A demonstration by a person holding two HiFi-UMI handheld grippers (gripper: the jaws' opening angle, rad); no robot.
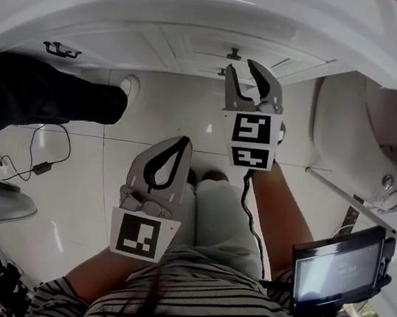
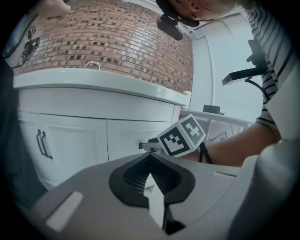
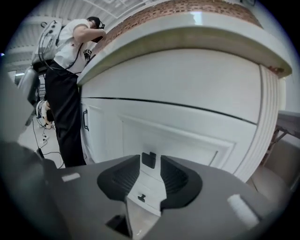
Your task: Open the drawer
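The white vanity (image 1: pixel 206 13) has a drawer front (image 3: pixel 168 136) with a small dark handle (image 3: pixel 148 160), and a second dark handle (image 3: pixel 140 198) sits lower down. In the head view the two handles (image 1: pixel 234 54) (image 1: pixel 222 72) show under the counter edge. My right gripper (image 1: pixel 241 67) (image 3: pixel 150 158) is open and points at the drawer. The upper handle shows in the gap between its jaws, a short way ahead, untouched. My left gripper (image 1: pixel 185 141) (image 2: pixel 150 157) is shut and empty, lower and nearer to me, aimed at the cabinet doors. The right gripper's marker cube (image 2: pixel 182 136) shows ahead of it.
A person in black clothes (image 1: pixel 36 98) (image 3: pixel 70 93) stands at the vanity's left end. Cupboard doors with dark pull handles (image 1: pixel 60 50) (image 2: pixel 41 143) lie left of the drawers. Cables (image 1: pixel 41 159) trail on the tiled floor. A white fixture (image 1: pixel 359 135) and a small screen (image 1: pixel 338 269) are at the right.
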